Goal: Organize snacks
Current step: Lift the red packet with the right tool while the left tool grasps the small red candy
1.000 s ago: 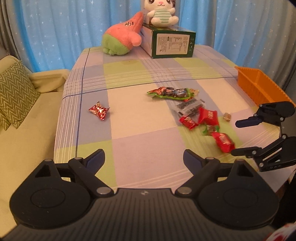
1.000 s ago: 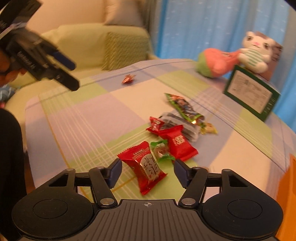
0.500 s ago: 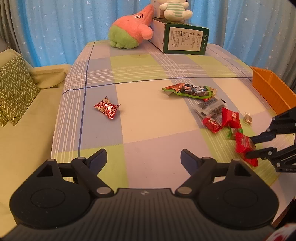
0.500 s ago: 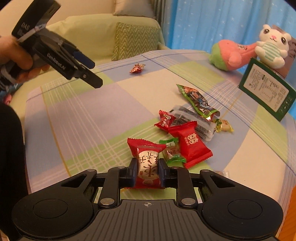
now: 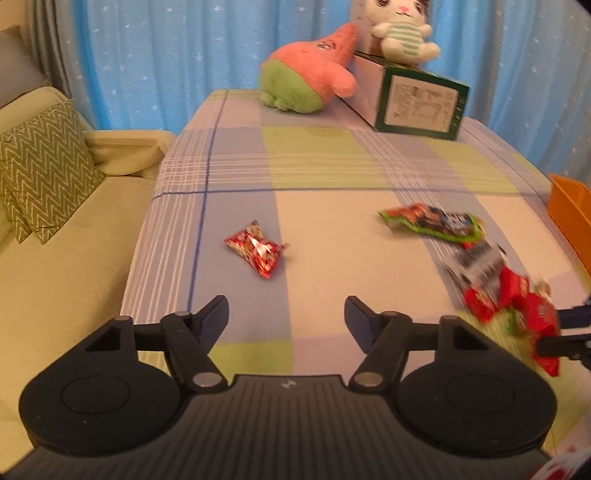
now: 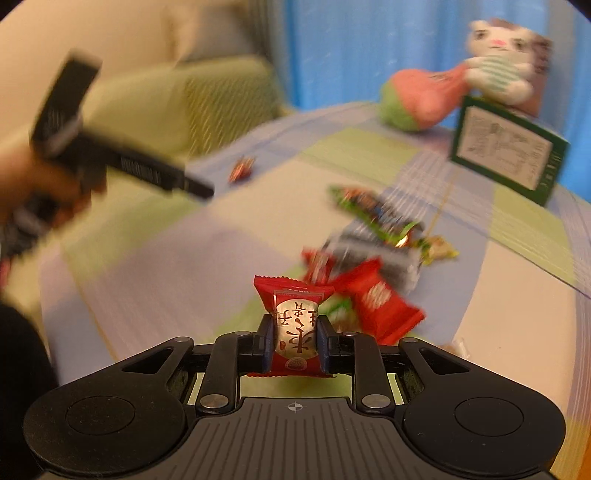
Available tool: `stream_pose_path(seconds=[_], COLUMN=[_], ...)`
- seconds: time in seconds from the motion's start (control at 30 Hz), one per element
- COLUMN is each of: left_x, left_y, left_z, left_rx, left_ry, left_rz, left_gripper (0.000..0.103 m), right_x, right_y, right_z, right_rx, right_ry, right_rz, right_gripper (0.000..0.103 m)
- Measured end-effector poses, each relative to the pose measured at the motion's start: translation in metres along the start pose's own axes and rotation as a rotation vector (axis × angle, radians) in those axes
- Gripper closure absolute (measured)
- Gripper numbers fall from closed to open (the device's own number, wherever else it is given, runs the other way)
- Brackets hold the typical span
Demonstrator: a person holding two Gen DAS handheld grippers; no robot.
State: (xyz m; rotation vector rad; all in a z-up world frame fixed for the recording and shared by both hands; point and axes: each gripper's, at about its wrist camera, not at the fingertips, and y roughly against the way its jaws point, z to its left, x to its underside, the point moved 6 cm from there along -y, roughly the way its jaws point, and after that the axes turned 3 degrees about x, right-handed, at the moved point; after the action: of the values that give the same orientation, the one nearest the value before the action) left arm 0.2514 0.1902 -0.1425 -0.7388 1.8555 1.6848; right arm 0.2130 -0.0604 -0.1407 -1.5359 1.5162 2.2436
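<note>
My right gripper (image 6: 294, 334) is shut on a red snack packet with a silver label (image 6: 295, 321) and holds it just above the checked tablecloth; it shows at the right edge of the left wrist view (image 5: 543, 332) too. Behind it lies a pile of snacks: a red packet (image 6: 376, 302), a grey packet (image 6: 373, 258) and a green packet (image 6: 373, 210). My left gripper (image 5: 286, 321) is open and empty, facing a lone red candy packet (image 5: 258, 253) that lies a short way ahead of it. The green packet (image 5: 436, 221) lies to its right.
An orange bin (image 5: 570, 218) stands at the table's right edge. A pink and green plush (image 5: 306, 79), a green box (image 5: 417, 98) and a white plush cat (image 5: 402, 33) sit at the far end. A sofa with a zigzag cushion (image 5: 40, 166) runs along the left.
My right gripper closed on the red silver-label packet and has lifted it off the cloth. My left gripper has moved forward and left toward the lone red candy packet.
</note>
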Motion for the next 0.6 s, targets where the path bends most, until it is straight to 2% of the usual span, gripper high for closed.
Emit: stream_pose_path(seconds=[0.13,0.2,0.27,0.37,0.47,0.6], left_x=[-0.015,-0.021,-0.027,-0.030,-0.032,-0.031], left_y=[-0.023,-0.034,-0.045,-0.059,-0.064,-0.062], left_z=[0.012,0.017,0.020,0.021,0.019,0.017], left_rx=[-0.020,-0.031,-0.041,-0.070,-0.116,-0.125], left_ry=[0.085,0.123,0.147,0.141,0.111,0.097], left_rz=[-0.018,-0.020,-0.021,0.000,0.005,0.016], left_gripper=[0.048,0.056,0.058,0.062,0.072,0.078], right_x=[-0.024,-0.031,-0.035,-0.032,-0.027,-0.022], right_y=[0.005,0.003,0.000,-0.006,-0.009,-0.008], right_z=[-0.005,-0.007,-0.010,-0.016,-0.021,-0.026], right_rx=[0.063,0.092,0.114,0.143,0.158,0.174], right_ry=[-0.119,-0.145,-0.169,-0.197,-0.218,-0.237], right_rz=[-0.084,-0.101,-0.102,-0.095,-0.092,-0.088], right_gripper=[0.079,0.079,0.079,0.079,0.079,0.079])
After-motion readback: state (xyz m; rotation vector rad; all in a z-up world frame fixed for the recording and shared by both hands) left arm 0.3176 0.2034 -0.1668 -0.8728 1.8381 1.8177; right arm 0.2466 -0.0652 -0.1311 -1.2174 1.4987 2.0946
